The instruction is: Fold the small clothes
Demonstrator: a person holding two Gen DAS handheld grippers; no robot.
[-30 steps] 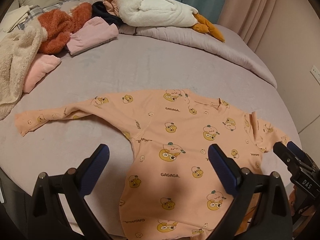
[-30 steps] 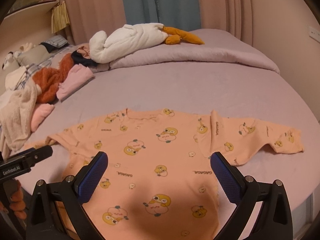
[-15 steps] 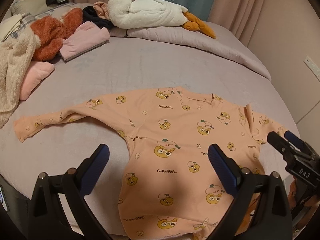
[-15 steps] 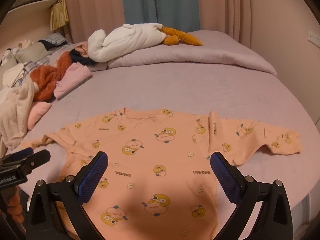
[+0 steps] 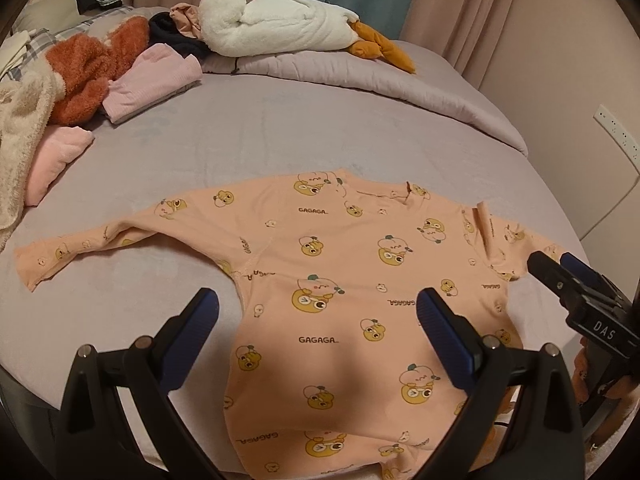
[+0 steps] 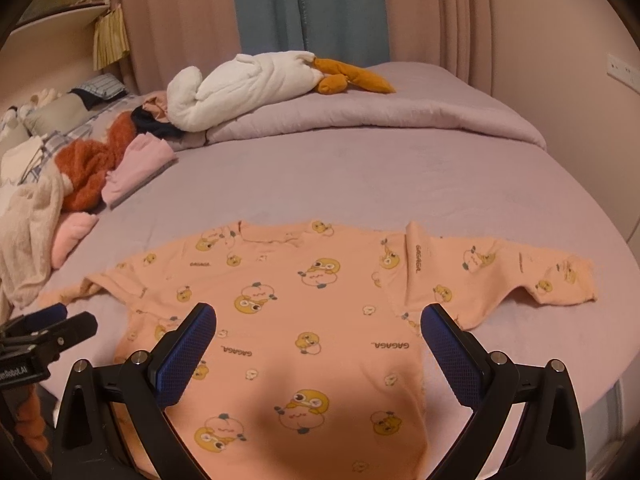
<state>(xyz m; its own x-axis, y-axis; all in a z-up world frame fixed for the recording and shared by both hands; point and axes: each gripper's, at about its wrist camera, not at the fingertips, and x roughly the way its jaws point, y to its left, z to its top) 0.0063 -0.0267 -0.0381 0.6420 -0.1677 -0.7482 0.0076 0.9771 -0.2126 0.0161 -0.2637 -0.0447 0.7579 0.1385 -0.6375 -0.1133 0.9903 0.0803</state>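
While the peach long-sleeved cotton top with duck prints [image 5: 344,280] lay flat on the lilac bed [image 5: 248,128], sleeves running left to right, both tools hung spread and empty: left tool [image 5: 318,320] nearer the left sleeve [image 5: 88,240], right tool [image 6: 318,332] probably nearer the right sleeve [image 6: 520,272].

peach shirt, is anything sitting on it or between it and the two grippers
Nothing visible does. The peach shirt lies flat on the bed with nothing on it. The left gripper and right gripper are both open above it. The clothes pile and plush goose lie farther back.
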